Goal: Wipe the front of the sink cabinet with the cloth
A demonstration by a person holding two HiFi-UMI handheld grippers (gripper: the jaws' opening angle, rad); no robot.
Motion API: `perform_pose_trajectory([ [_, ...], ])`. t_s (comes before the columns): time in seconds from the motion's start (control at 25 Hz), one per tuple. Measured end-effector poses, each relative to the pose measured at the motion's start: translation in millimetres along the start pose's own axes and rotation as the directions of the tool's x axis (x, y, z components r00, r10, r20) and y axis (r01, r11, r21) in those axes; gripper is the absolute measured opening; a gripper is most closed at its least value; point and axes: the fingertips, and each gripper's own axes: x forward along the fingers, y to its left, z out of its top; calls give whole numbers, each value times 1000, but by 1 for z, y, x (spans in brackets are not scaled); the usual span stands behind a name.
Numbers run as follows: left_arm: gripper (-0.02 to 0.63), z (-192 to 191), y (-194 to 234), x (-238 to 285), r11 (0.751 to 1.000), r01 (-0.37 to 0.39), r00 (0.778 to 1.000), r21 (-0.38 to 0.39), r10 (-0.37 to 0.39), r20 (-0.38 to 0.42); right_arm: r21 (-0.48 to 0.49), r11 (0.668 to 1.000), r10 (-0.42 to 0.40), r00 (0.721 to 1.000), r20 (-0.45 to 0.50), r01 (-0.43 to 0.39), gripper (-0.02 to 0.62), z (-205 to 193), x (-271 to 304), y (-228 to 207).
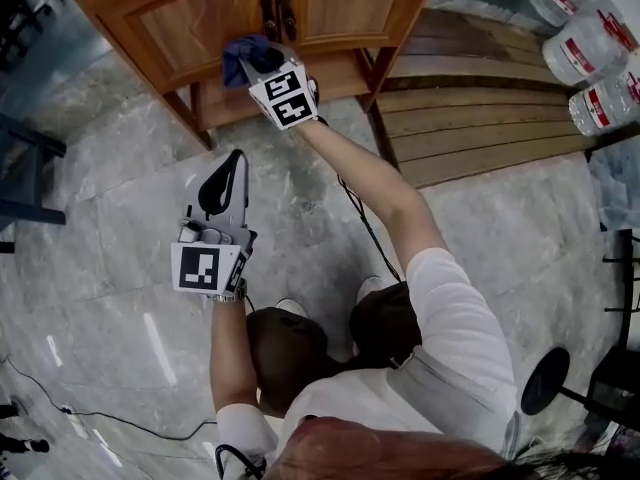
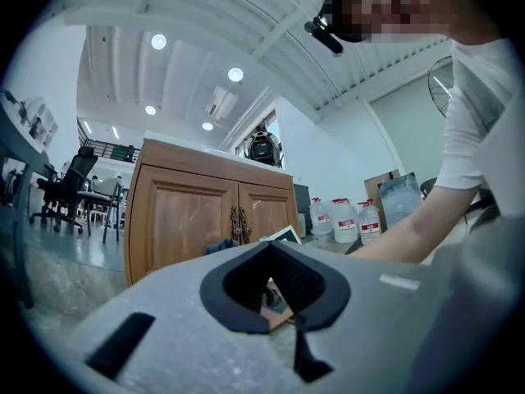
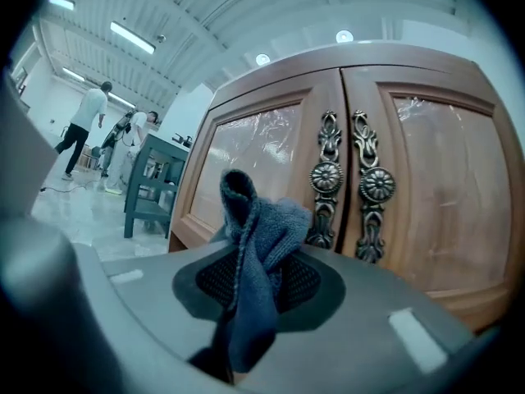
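The sink cabinet (image 1: pixel 170 28) is the big wooden thing in front of you. It stands on the shiny stone floor (image 1: pixel 110 268). Its front is two doors, and you need to rub all of it.

The left door (image 3: pixel 246 179) is the one closest to your cloth, so it looks like a good place to start. Go from the top edge down to the bottom in long rows. Let each row lie a little over the last one, so you miss no strip. Then do the right door (image 3: pixel 447 195) the same way. Each door has a sunken panel with a raised frame around it, so push the cloth into those corners too.

Your left gripper (image 1: pixel 225 178) hangs low over the floor, well away from the cabinet. Its jaws are together and hold nothing. It has no job in this step, so leave it out of the way.

Your right gripper (image 1: pixel 265 60) is up at the cabinet front, near where the two doors meet. Its jaws are pinched tight on the blue cloth (image 3: pixel 254 245). The cloth sticks up in a bunch past the jaws. I cannot tell if it touches the wood yet. Press softly, so the cloth touches the door and the hard jaws do not.

The two curly metal handles (image 3: pixel 326 179) sit side by side in the middle. Go slowly around them, because the loose cloth could catch there.
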Motion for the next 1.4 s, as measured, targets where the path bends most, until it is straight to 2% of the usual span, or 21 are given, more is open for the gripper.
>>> perform_pose_trajectory([
  [0.12, 2, -1, -2, 2, 1000, 10, 1000, 0, -10, -3, -18, 1000, -15, 1000, -5, 15, 107, -8, -14, -15],
  [0.56, 2, -9, -12, 7, 998, 59, 998, -12, -59, -32, 11, 993, -120, 992, -25, 121, 127, -27, -60, -95],
  [0.72, 2, -11, -12, 9, 998, 69, 997, -8, -69, -37, 93, 973, -208, 978, -27, 209, 124, -32, -76, -143],
  [0.92, 2, -6, -20, 12, 997, 73, 997, -15, -74, -34, 52, 964, -261, 965, -31, 263, 121, -35, -101, -182],
  [1.2, 2, -12, -24, 16, 994, 108, 993, -17, -109, -55, 72, 907, -410, 909, -73, 415, 118, -50, -147, -249],
  [1.4, 2, -20, -22, 20, 993, 115, 990, -22, -117, -74, 46, 908, -413, 908, -77, 417, 123, -52, -162, -265],
])
